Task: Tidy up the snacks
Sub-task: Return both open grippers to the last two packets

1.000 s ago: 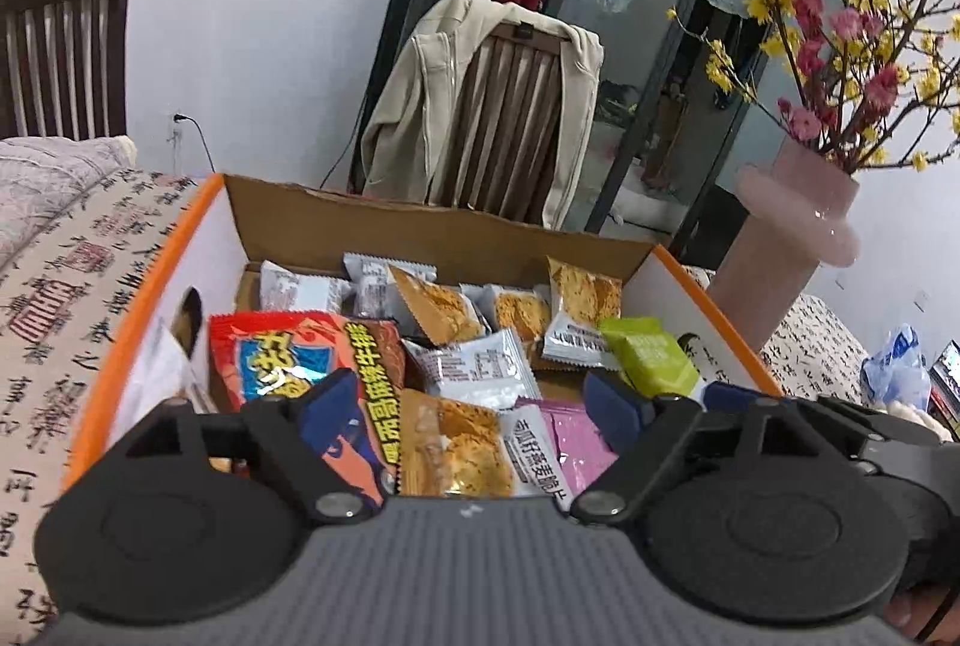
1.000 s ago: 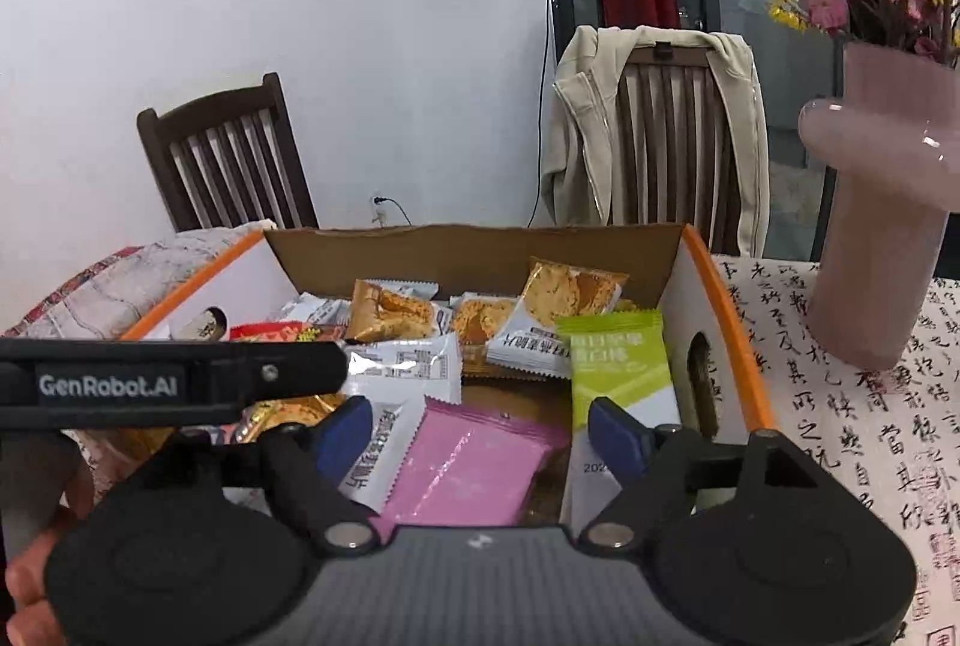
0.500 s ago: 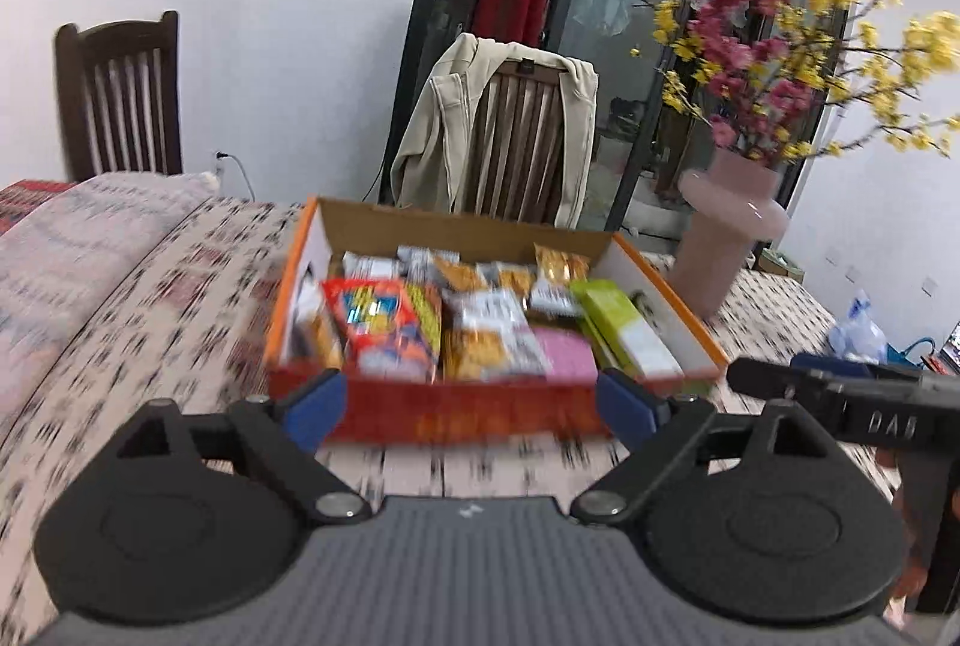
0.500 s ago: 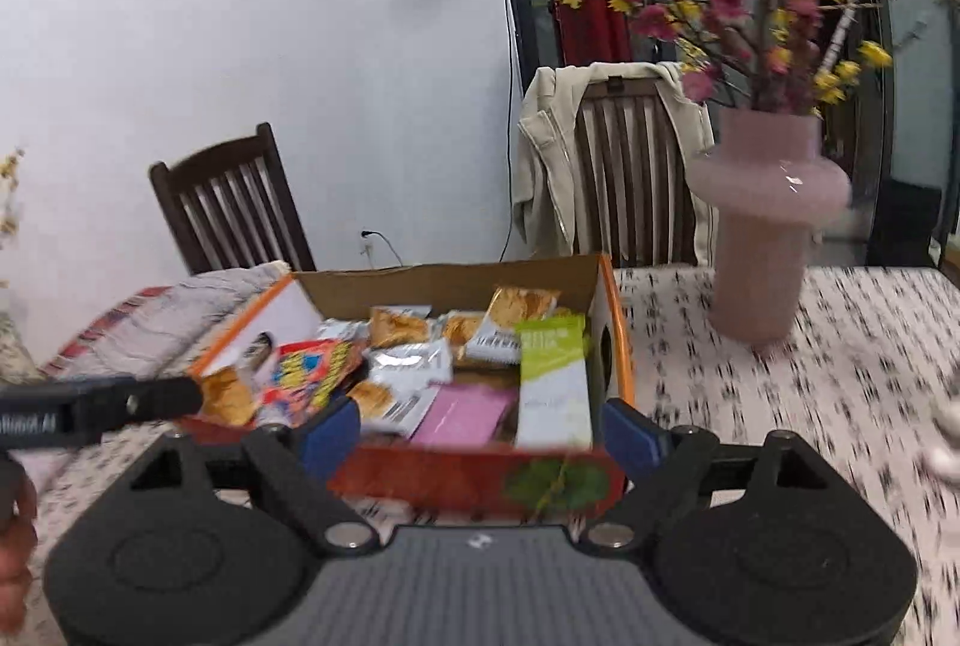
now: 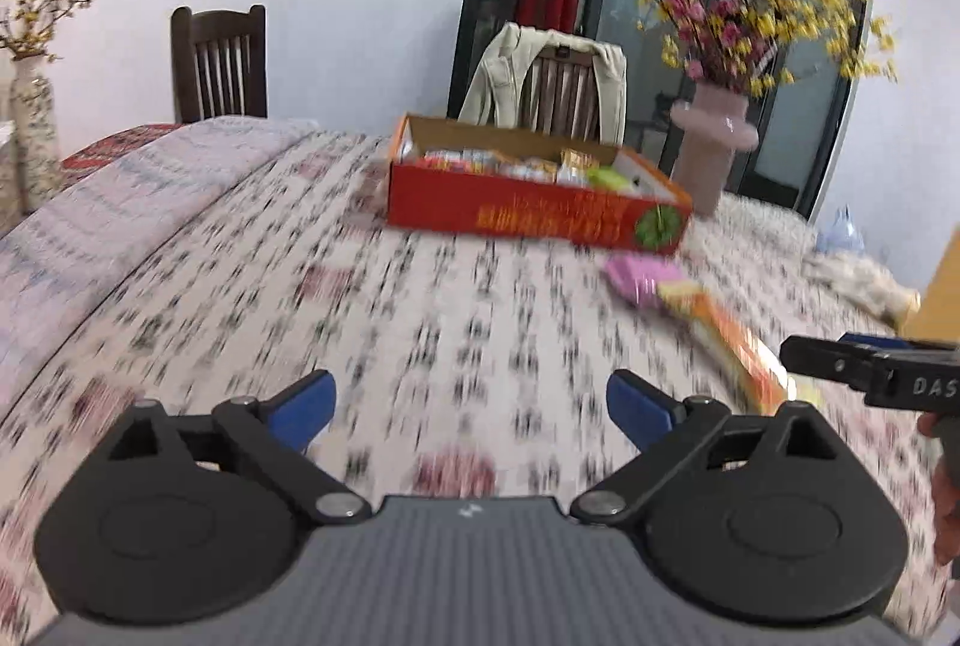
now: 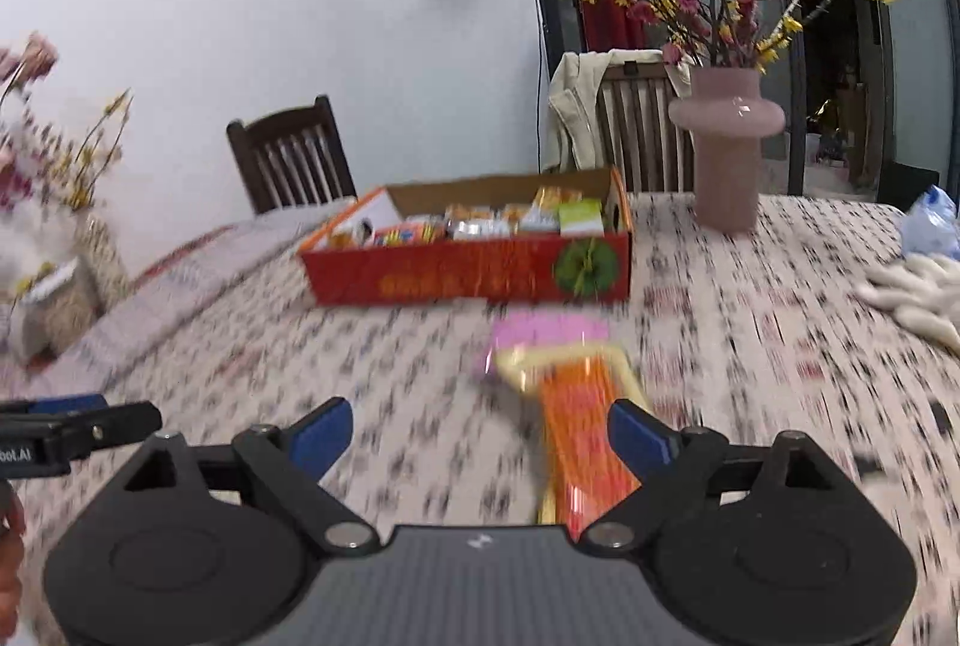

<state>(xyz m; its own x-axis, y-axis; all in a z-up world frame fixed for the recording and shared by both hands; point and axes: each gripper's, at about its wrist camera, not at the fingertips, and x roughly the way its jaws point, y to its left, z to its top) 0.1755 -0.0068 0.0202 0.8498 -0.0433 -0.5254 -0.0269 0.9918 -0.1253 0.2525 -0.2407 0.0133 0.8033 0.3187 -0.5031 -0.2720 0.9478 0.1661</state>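
A red cardboard box (image 5: 534,211) (image 6: 474,271) full of snack packets stands far back on the patterned tablecloth. An orange and yellow snack packet (image 5: 723,340) (image 6: 585,442) and a pink packet (image 5: 639,277) (image 6: 546,337) lie on the cloth in front of the box. My left gripper (image 5: 471,406) is open and empty over bare cloth, left of the packets. My right gripper (image 6: 480,433) is open and empty, its right finger over the orange packet. The right gripper shows at the left wrist view's right edge (image 5: 870,367).
A pink vase (image 5: 714,154) (image 6: 726,157) of flowers stands right of the box. Two wooden chairs (image 6: 294,154) stand behind the table, one draped with a beige jacket (image 5: 540,73). White gloves (image 6: 918,295) and a plastic bag (image 6: 927,229) lie at the far right.
Both grippers have pulled back fast from over the box towards the near side of the table. The two packets on the cloth have come into view. The grippers stay open.
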